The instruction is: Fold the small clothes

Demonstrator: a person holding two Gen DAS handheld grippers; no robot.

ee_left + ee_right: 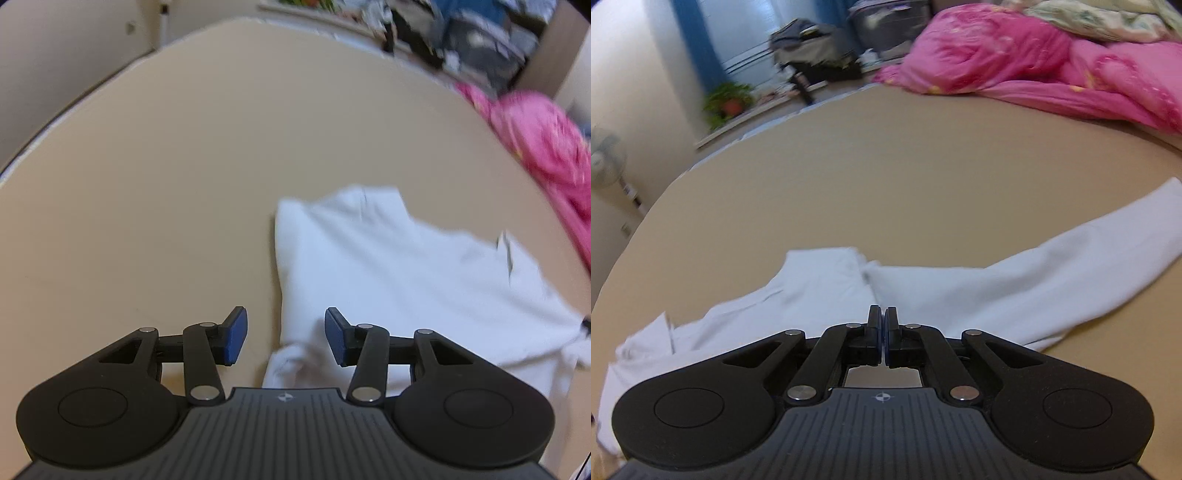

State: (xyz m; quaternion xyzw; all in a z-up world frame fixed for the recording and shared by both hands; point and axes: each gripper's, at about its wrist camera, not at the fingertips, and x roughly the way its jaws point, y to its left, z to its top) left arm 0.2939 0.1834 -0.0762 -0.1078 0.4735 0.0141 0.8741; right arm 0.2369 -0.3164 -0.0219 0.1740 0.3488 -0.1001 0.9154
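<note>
Wide tan bed surface [166, 184], filling most of both wrist views, stretching ahead of each gripper. Heaped pink quilt [1015, 55] at the far edge, ahead and to the right of the right gripper, well apart from the white clothing; in the left wrist view, seen far off to the right. White long-sleeved garment [388, 266] lying flat on the tan surface, just ahead and to the right of the left gripper; in the right wrist view, spread directly in front, one sleeve [1071, 273] reaching away to the right. Blurred room clutter beyond the bed, with a potted green plant [727, 101] far ahead to the left. Left gripper [284, 338] spread wide, blue pads [236, 338] apart, nothing between them, poised over the garment's near left edge. Right gripper [882, 341] pressed together, fingertips touching; any pinched cloth impossible to tell.
</note>
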